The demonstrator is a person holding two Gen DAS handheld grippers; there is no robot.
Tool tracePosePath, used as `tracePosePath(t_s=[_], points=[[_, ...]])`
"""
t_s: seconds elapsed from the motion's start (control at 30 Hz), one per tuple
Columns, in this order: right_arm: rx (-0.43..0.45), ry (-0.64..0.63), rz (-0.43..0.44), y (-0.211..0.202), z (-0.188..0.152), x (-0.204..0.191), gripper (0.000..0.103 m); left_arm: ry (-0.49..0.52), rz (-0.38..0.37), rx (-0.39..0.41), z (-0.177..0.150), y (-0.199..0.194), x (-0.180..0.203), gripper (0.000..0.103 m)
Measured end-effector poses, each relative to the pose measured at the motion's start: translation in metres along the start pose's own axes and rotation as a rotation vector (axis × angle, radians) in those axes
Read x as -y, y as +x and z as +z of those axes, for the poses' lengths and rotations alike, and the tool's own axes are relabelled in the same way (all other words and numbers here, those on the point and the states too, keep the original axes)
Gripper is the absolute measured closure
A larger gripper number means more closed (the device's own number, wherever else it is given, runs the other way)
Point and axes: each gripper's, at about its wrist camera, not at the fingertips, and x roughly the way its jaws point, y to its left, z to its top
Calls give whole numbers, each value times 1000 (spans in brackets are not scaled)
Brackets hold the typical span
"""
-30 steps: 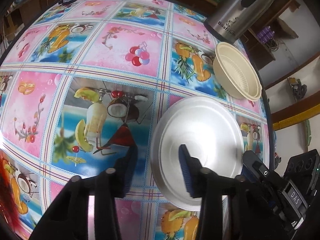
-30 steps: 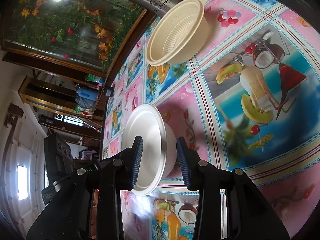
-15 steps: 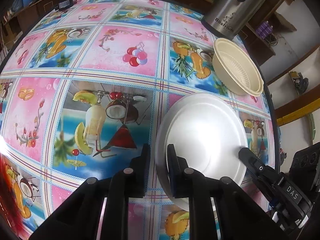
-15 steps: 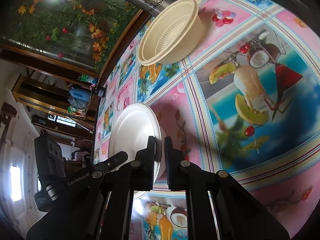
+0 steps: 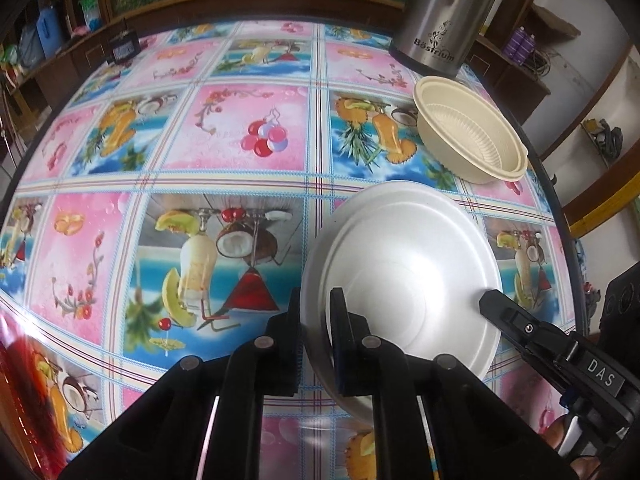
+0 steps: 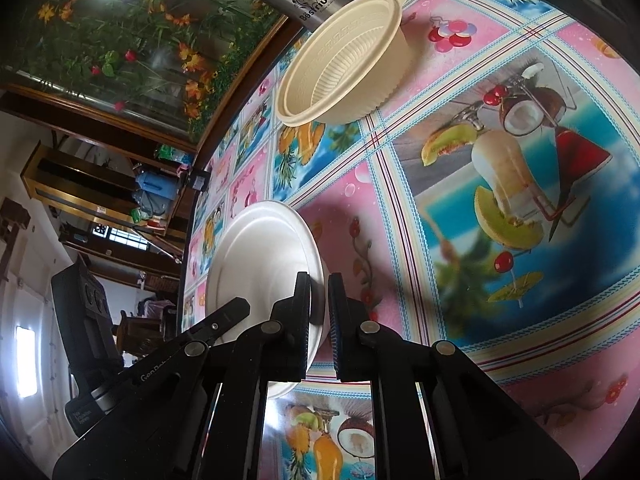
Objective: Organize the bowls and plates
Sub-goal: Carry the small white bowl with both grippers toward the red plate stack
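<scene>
A white bowl [image 5: 404, 268] is held just above the patterned tablecloth [image 5: 224, 144]. My left gripper [image 5: 316, 312] is shut on its near left rim. My right gripper [image 6: 319, 300] is shut on the opposite rim of the same white bowl [image 6: 256, 256]; its fingertip [image 5: 490, 300] shows at the bowl's right edge in the left wrist view. A cream ribbed bowl [image 5: 468, 132] sits on the table beyond the white bowl. In the right wrist view the cream bowl [image 6: 344, 64] lies ahead at the top.
A steel kettle [image 5: 440, 20] stands behind the cream bowl at the table's far right. A small dark box [image 5: 123, 46] sits at the far left edge. The table's right edge [image 5: 560, 216] runs close to both bowls. Shelves and a framed flower picture [image 6: 120, 32] line the walls.
Both grippers were open around the white bowl's rim one second ago and have closed on it. The bowl has tilted and risen slightly with them.
</scene>
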Motion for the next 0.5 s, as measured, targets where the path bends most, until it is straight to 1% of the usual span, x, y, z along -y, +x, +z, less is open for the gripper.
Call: tracePosePath(t_s=[0.23,0.5], points=[[2,-22,-8,2,-2,-5,95,33,26,42,-3,-5,-1,93],[3,-39,-23,7,-5,-9,95,49,29,66,-7,-10,-6,93]])
